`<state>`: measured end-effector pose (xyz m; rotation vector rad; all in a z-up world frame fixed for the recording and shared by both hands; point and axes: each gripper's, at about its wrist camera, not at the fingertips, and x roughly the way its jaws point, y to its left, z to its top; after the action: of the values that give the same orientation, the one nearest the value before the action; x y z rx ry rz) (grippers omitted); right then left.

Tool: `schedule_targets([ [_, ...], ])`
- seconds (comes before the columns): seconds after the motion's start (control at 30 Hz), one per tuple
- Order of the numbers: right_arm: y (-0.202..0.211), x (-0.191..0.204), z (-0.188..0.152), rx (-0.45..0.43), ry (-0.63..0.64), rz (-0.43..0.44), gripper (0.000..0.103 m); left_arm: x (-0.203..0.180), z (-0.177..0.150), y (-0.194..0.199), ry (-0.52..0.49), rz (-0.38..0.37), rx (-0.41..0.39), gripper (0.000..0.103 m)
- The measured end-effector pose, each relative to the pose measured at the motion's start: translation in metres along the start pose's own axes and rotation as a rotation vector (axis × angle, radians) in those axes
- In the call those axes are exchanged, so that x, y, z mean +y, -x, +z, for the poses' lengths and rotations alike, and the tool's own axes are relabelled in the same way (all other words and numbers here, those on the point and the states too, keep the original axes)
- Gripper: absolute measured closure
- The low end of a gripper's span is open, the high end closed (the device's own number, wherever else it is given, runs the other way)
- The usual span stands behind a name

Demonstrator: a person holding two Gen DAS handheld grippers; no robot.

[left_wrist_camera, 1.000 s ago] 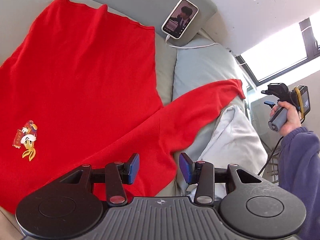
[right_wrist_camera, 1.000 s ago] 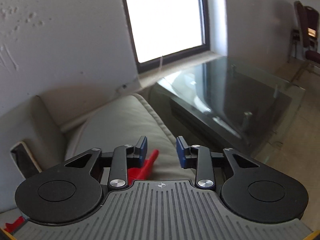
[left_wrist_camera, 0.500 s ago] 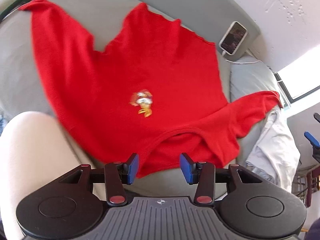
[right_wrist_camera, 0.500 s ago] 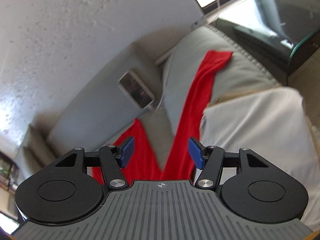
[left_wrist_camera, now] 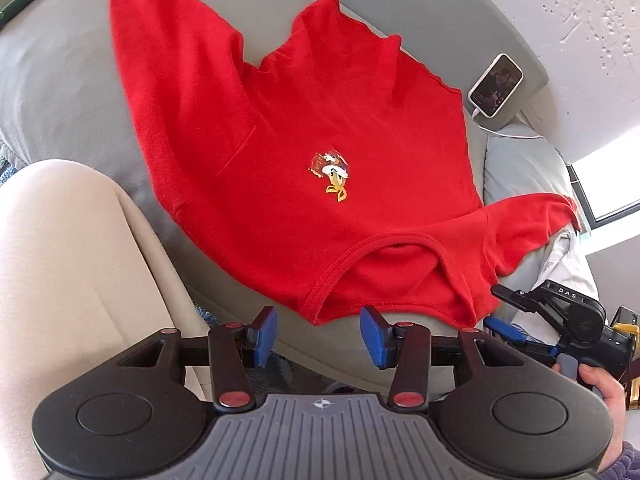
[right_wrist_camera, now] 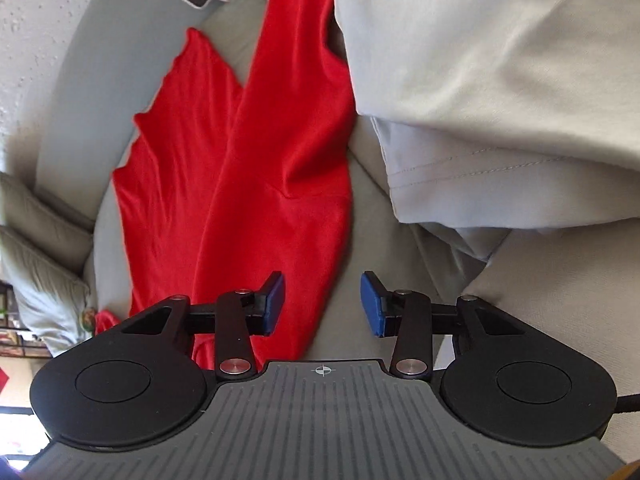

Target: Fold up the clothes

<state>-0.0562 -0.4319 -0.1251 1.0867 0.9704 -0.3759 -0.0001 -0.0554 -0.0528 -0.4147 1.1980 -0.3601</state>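
Note:
A red long-sleeved shirt (left_wrist_camera: 320, 148) with a small cartoon print lies spread front-up on the grey sofa (left_wrist_camera: 60, 60), its neckline nearest my left gripper. My left gripper (left_wrist_camera: 318, 336) is open and empty, just short of the collar. The right gripper also shows in the left wrist view (left_wrist_camera: 500, 320), at the shirt's right shoulder edge. In the right wrist view my right gripper (right_wrist_camera: 322, 304) is open and empty, hovering over the red shirt (right_wrist_camera: 256, 168) near its shoulder and sleeve.
A phone (left_wrist_camera: 496, 85) on a charging cable leans against the sofa back. A pale grey garment (right_wrist_camera: 480, 80) lies piled right of the red shirt. A beige cushion or armrest (left_wrist_camera: 72, 280) stands at the left. A window shows at far right.
The left gripper pulled back toward the collar, so the whole shirt shows. The right gripper swung from the window down over the shirt's shoulder. Both stayed open.

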Motion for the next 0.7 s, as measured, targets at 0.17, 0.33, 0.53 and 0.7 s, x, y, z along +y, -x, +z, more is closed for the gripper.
schedule_targets([
  [0.17, -0.007, 0.004, 0.002, -0.190, 0.061, -0.041, 0.060, 0.007, -0.004, -0.002, 0.034, -0.001, 0.014, 0.059],
  [0.33, -0.007, 0.010, -0.002, -0.231, 0.170, -0.011, 0.098, 0.010, -0.004, 0.000, 0.047, -0.007, 0.011, 0.059],
  [0.53, 0.022, 0.008, -0.015, -0.237, 0.219, -0.109, 0.100, 0.013, -0.003, 0.001, 0.056, -0.011, 0.014, 0.059],
  [0.7, 0.045, 0.006, -0.026, -0.229, 0.257, -0.206, 0.101, 0.019, -0.002, 0.001, 0.072, 0.017, 0.026, 0.059],
])
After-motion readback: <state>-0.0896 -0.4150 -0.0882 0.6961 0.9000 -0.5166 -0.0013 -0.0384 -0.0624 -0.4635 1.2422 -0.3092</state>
